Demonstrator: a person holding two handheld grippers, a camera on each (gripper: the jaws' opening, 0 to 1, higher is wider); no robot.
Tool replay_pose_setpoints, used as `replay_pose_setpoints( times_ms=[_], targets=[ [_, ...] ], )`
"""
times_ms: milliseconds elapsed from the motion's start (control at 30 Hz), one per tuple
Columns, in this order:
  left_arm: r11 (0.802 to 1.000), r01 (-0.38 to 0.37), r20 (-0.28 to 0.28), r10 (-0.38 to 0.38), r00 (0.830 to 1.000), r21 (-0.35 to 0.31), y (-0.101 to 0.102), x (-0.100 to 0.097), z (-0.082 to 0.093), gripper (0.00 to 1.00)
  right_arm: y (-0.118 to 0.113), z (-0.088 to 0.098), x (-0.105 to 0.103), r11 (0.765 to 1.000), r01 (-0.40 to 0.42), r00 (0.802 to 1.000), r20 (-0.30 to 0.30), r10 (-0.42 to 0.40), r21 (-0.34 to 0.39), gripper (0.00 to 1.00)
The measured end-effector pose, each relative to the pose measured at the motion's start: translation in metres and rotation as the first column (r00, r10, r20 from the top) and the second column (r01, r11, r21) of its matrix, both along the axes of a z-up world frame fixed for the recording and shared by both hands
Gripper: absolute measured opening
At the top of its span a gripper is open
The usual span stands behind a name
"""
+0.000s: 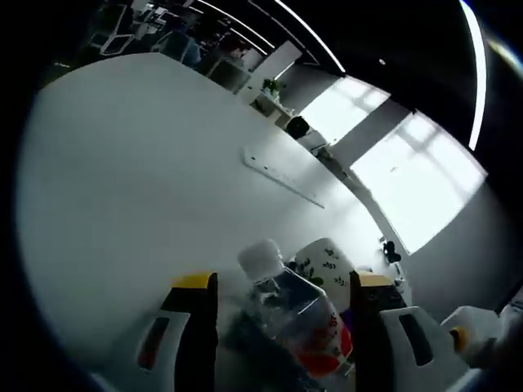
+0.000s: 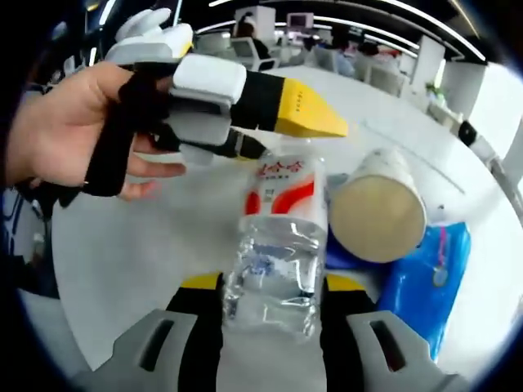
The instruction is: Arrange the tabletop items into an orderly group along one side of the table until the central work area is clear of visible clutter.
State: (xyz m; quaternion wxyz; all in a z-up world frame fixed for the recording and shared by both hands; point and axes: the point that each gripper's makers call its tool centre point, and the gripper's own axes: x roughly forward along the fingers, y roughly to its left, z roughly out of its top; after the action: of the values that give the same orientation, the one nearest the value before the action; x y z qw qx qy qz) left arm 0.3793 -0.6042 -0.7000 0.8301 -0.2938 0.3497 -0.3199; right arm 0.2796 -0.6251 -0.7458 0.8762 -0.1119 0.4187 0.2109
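Observation:
A clear water bottle (image 2: 278, 245) with a red and white label is off the table, its base toward the camera in the right gripper view. My right gripper (image 2: 274, 286) is shut on its lower body. My left gripper (image 1: 283, 282) is open, its jaws standing on either side of the bottle (image 1: 298, 314) below the white cap (image 1: 261, 257). In the right gripper view the left gripper (image 2: 278, 122), held by a hand (image 2: 65, 131), reaches in over the bottle's top. A white cup (image 2: 376, 216) lies on its side just right of the bottle; its leaf print (image 1: 323, 261) shows behind the bottle.
The cup rests on a blue flat item (image 2: 433, 282) on the white table (image 1: 122, 188). A thin white strip (image 1: 282, 175) lies farther out on the table. Part of the right gripper (image 1: 470, 331) shows at the lower right. Desks and chairs stand beyond the table edge.

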Motion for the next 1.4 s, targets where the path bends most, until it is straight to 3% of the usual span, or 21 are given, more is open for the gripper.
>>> replay_pose_setpoints(
  times_ms=[467, 533, 733, 967, 1067, 1367, 1400],
  targets=[
    [0.996, -0.018, -0.059, 0.013, 0.998, -0.09, -0.008, 0.005, -0.003, 0.57, 0.0, 0.0, 0.0, 1.0, 0.002, 1.0, 0.0, -0.002, -0.002, 0.43],
    [0.989, -0.009, -0.091, -0.005, 0.996, -0.15, -0.013, 0.004, 0.0, 0.57, 0.0, 0.0, 0.0, 1.0, 0.002, 1.0, -0.002, -0.002, -0.003, 0.43],
    [0.977, -0.021, -0.141, -0.009, 0.99, -0.212, -0.015, 0.01, -0.003, 0.5, 0.0, 0.0, 0.0, 1.0, 0.002, 1.0, -0.002, -0.002, -0.004, 0.43],
    [0.972, -0.033, -0.167, -0.007, 0.986, -0.232, -0.012, 0.013, -0.005, 0.46, 0.0, 0.0, 0.0, 1.0, 0.002, 1.0, -0.003, -0.002, -0.004, 0.43],
    [0.969, -0.038, -0.18, -0.007, 0.984, -0.245, -0.011, 0.011, -0.004, 0.39, 0.0, 0.0, 0.0, 1.0, 0.002, 1.0, -0.004, -0.002, -0.004, 0.43],
    [0.952, -0.035, -0.241, -0.041, 0.97, -0.305, -0.013, 0.005, -0.006, 0.28, 0.0, 0.0, 0.0, 1.0, 0.002, 1.0, -0.003, -0.002, -0.004, 0.43],
    [0.941, -0.036, -0.258, -0.056, 0.964, -0.336, -0.014, 0.004, -0.004, 0.28, 0.0, 0.0, 0.0, 1.0, 0.002, 1.0, -0.003, -0.002, -0.004, 0.43]
  ],
)
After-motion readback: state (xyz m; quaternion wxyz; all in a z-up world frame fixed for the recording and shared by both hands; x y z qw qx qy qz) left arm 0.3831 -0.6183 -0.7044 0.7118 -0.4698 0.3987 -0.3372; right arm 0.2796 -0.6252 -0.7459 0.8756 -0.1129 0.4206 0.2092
